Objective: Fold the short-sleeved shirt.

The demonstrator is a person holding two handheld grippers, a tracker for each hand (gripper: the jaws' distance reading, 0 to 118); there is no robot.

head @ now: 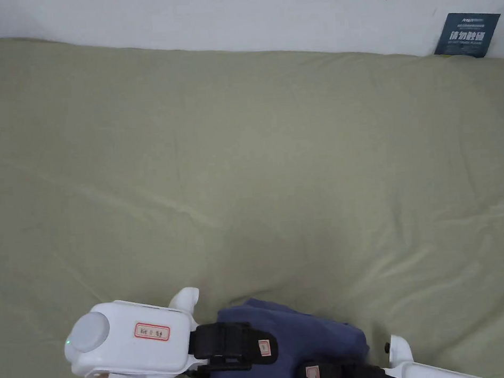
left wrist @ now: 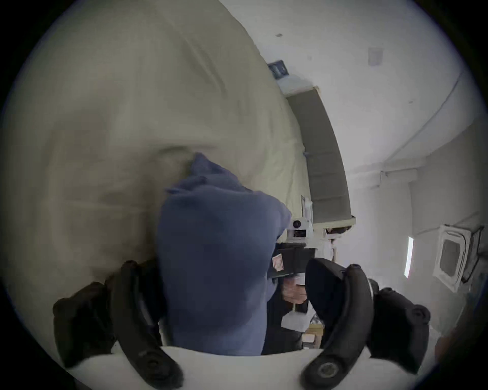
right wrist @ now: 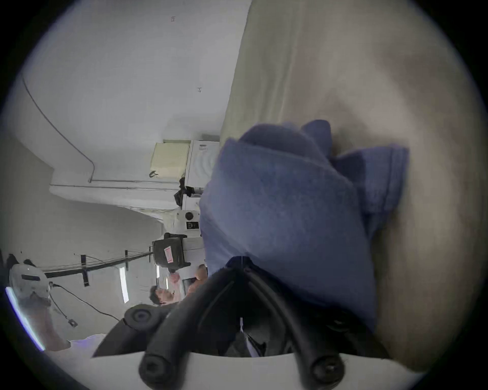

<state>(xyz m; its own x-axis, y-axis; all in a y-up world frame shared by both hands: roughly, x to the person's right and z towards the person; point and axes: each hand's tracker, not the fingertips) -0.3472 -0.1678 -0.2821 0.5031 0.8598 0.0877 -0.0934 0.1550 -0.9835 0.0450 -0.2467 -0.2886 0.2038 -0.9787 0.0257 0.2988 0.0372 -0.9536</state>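
Observation:
A dark blue short-sleeved shirt [head: 307,327] sits bunched in a lump at the near edge of the bed. My left gripper [head: 250,347], white with black jaws, reaches it from the left. In the left gripper view the shirt [left wrist: 211,250] hangs between the wide-apart jaws of my left gripper [left wrist: 224,264], and the right-hand jaw stands off the cloth. My right gripper [head: 321,375] comes in from the lower right. In the right gripper view its jaws [right wrist: 241,260] meet at a pinch of the shirt [right wrist: 277,198].
An olive-green sheet [head: 243,144] covers the bed, smooth with light creases, wide and flat beyond the shirt. A white wall runs along the far edge, with a dark blue card [head: 467,35] leaning at the back right. A person [right wrist: 161,295] is far off in the room.

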